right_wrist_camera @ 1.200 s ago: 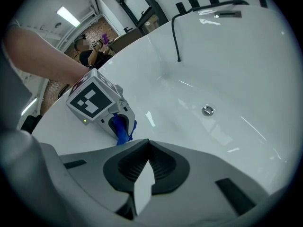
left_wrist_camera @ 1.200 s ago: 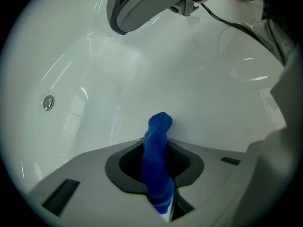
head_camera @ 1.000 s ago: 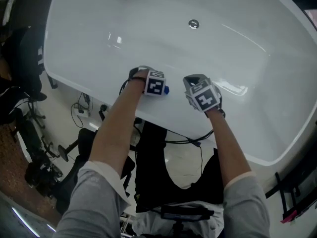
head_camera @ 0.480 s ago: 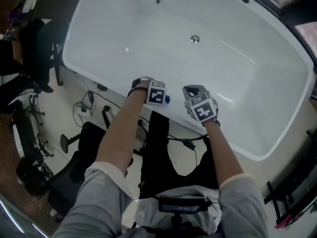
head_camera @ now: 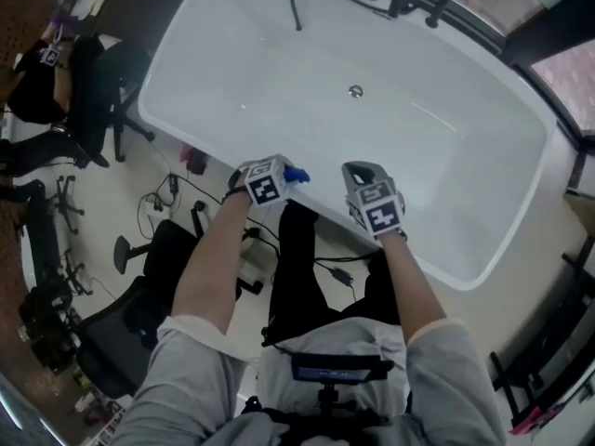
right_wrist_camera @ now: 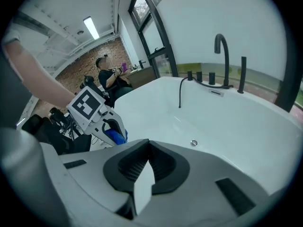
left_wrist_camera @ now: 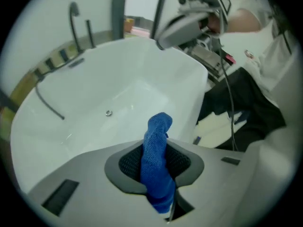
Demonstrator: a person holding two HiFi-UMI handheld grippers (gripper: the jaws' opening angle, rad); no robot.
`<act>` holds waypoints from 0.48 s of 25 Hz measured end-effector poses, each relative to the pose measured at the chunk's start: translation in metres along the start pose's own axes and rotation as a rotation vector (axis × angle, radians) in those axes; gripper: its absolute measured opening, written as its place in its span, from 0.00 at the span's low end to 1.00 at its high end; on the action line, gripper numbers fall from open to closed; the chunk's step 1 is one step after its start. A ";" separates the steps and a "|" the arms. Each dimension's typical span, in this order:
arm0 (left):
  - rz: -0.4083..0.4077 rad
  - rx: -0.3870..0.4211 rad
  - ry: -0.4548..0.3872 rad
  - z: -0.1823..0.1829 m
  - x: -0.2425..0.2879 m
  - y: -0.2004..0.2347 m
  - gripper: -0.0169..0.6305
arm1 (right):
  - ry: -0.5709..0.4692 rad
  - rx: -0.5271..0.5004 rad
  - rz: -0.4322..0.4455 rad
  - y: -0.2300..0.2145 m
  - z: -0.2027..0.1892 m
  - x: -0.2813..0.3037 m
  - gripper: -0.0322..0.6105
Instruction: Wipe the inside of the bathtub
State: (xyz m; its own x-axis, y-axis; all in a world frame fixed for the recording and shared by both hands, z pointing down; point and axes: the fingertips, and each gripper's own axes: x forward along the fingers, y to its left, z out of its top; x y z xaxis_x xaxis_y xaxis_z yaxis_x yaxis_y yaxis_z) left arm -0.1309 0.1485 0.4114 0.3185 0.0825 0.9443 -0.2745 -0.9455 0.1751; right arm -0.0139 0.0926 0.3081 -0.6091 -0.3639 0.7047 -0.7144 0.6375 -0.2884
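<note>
Glossy smooth bathtub [head_camera: 279, 72], rough woven blue cloth [left_wrist_camera: 156, 164].

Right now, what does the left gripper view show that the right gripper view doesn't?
Only the left gripper view: the blue cloth seen head-on, clamped between the left gripper's jaws.
Only the right gripper view: the right gripper's jaws shut with nothing between them, a seated person by a brick wall, and a ceiling light.
Both: the white bathtub, its drain and the black faucet.
</note>
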 end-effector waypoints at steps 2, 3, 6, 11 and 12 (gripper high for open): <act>0.123 -0.121 -0.102 0.011 -0.027 0.001 0.18 | -0.040 -0.006 0.006 0.005 0.006 -0.026 0.06; 0.181 -0.181 -0.148 0.016 -0.042 0.000 0.18 | -0.057 -0.015 0.009 0.008 0.009 -0.040 0.06; 0.324 -0.383 -0.319 0.035 -0.091 -0.011 0.18 | -0.110 -0.034 0.013 0.014 0.017 -0.086 0.06; 0.514 -0.493 -0.527 0.082 -0.170 -0.064 0.18 | -0.211 -0.063 0.031 0.029 0.031 -0.161 0.06; 0.553 -0.509 -0.565 0.090 -0.189 -0.075 0.18 | -0.228 -0.073 0.043 0.034 0.035 -0.174 0.06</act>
State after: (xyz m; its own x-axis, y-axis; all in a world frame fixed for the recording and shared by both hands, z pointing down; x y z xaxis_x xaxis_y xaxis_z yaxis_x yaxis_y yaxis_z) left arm -0.0888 0.1752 0.1947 0.3805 -0.6289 0.6780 -0.8399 -0.5419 -0.0313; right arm 0.0556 0.1541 0.1531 -0.7065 -0.4742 0.5254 -0.6644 0.7002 -0.2614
